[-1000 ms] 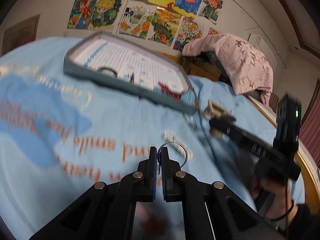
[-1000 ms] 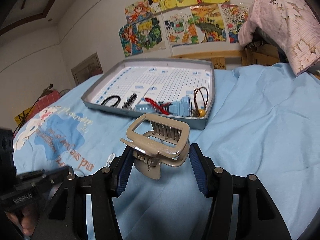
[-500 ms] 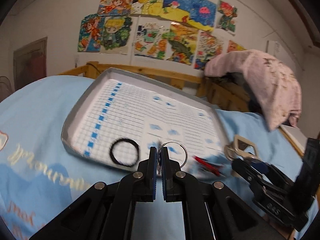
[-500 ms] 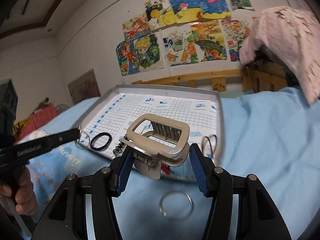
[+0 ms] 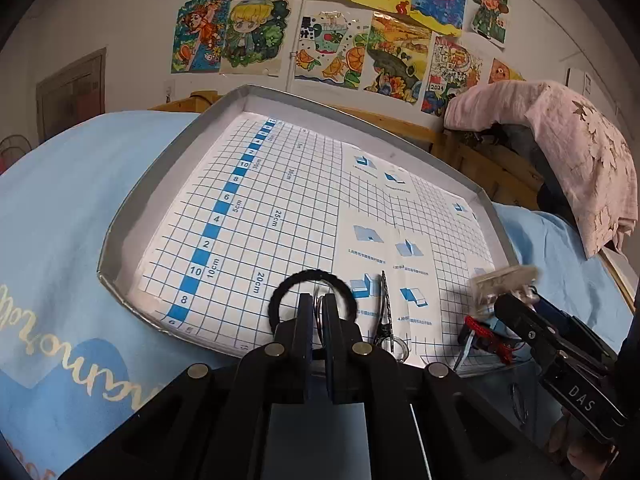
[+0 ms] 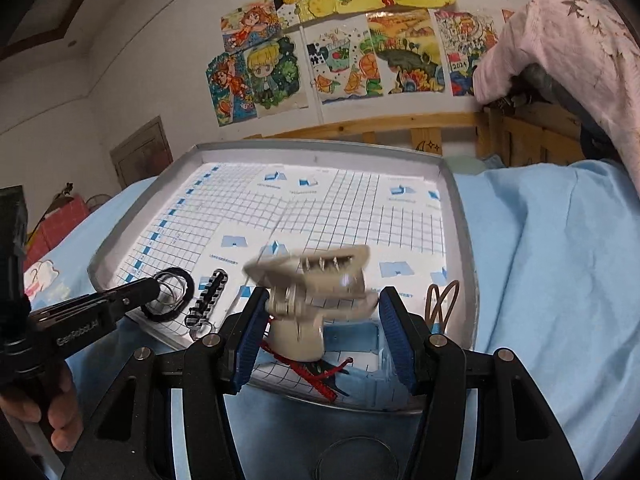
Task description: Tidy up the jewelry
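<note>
Looking along the left gripper [image 5: 314, 312], we see its jaws clamped on a thin metal ring [image 5: 319, 312] over the tray [image 5: 120, 236]'s near edge, above a black hair tie [image 5: 280, 300]. From the right view, we find the right gripper [image 6: 320, 334] squeezing a beige claw clip [image 6: 316, 280] (blurred) over the tray's near right corner.

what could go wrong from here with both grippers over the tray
The left gripper pinches only the edge of a thin metal ring; it might slip out, or land on the black hair tie beneath. The right gripper carries a beige claw clip above the red cord in the tray; dropped there, it may pile up or tangle.
</note>
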